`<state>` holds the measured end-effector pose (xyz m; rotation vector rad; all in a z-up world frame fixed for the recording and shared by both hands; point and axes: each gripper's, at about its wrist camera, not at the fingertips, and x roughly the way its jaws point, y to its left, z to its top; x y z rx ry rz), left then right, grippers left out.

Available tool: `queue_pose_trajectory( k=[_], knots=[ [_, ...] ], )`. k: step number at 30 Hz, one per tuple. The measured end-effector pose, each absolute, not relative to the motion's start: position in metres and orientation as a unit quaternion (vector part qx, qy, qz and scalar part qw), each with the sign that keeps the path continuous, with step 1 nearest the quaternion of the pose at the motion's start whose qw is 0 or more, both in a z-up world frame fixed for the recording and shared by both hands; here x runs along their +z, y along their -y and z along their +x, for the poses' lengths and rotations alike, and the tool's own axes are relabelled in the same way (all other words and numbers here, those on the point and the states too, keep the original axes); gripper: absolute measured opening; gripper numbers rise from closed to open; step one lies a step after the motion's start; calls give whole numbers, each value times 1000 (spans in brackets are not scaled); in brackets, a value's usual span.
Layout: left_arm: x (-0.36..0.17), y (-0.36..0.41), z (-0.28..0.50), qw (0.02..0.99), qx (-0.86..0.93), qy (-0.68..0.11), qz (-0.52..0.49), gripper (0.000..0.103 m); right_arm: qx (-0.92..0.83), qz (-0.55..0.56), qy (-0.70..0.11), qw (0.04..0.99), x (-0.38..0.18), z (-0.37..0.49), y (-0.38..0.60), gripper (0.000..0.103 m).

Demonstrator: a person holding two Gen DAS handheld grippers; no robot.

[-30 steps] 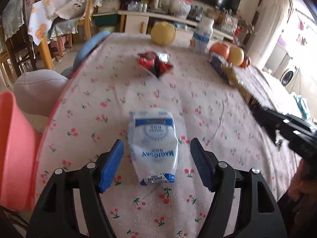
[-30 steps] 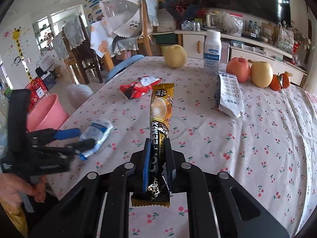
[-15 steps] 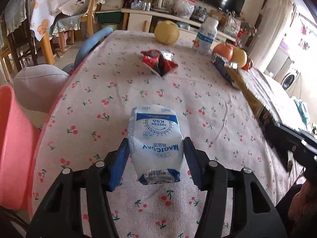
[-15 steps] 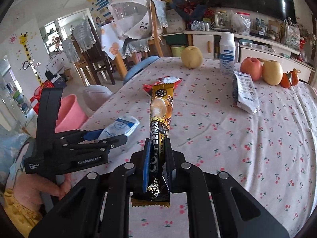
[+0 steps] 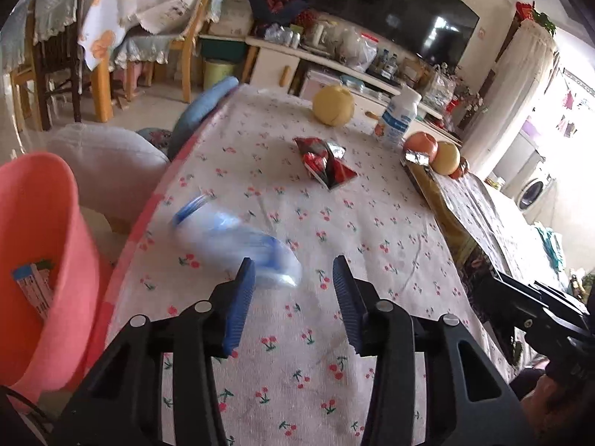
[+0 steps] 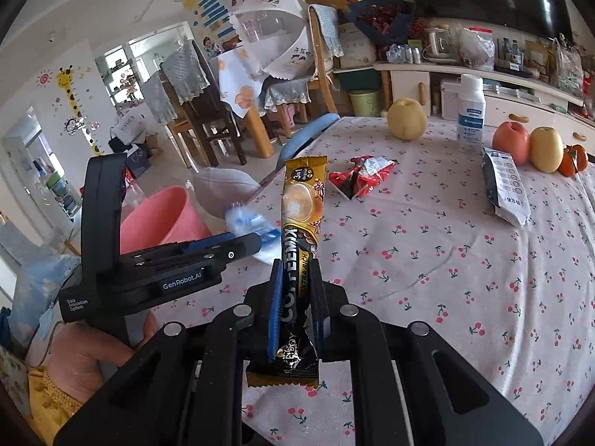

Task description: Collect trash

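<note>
A cherry-print table (image 5: 334, 223) in a cluttered living room. The left tongs (image 5: 293, 290) are spread, and a blurred blue-and-white pouch (image 5: 238, 245) is leaving them toward the pink bin (image 5: 37, 260) at nine o'clock, which already holds one wrapper. The right tongs (image 6: 295, 304) grip a coffee-mix sachet (image 6: 301, 230). A red wrapper (image 5: 323, 161) and a black packet (image 6: 504, 189) remain, so collection looks about half done.

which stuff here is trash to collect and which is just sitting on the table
Trash job: coffee sachet, blue pouch, red wrapper, grey packet, pink bin.
Just lying about: pear, bottle, apple.
</note>
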<state>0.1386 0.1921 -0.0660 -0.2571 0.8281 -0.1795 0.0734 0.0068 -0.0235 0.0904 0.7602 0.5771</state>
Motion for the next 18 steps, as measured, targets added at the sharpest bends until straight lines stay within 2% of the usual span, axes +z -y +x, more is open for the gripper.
queue_pose_trajectory(
  k=[6, 10, 14, 18],
  knots=[
    [-69, -189, 139, 903, -83, -406, -117, 47, 271, 44, -373, 886, -30, 75, -4, 15],
    [-72, -206, 139, 905, -36, -401, -138, 72, 268, 42, -373, 887, -34, 76, 0, 15],
    [-80, -218, 142, 900, 0, -410, -149, 82, 273, 52, -382, 881, -45, 77, 4, 15],
    [-89, -214, 148, 897, 15, -425, -125, 83, 284, 57, -390, 874, -54, 77, 7, 15]
  ],
)
